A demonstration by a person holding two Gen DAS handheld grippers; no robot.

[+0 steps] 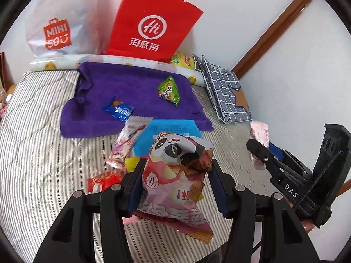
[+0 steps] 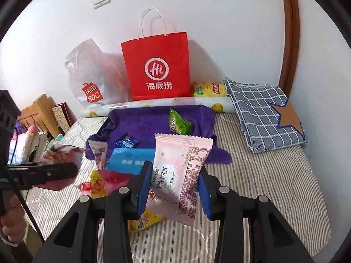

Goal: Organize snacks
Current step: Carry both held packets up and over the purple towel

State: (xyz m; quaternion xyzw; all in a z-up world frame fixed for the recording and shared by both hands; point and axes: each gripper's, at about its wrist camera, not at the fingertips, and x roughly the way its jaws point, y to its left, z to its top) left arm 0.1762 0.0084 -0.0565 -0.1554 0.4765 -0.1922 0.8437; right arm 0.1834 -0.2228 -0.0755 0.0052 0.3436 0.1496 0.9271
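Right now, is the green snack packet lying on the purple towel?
Yes, the green snack packet lies on the purple towel, near its far right side.

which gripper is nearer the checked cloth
Right. The right gripper, shut on a pale pink packet, is on the checked cloth's side of the bed; the left gripper, holding a panda packet, is farther over.

purple towel (image 1: 136, 92): matt cloth | red bag (image 2: 156, 65): smooth paper | pink packet (image 2: 177, 175): glossy plastic
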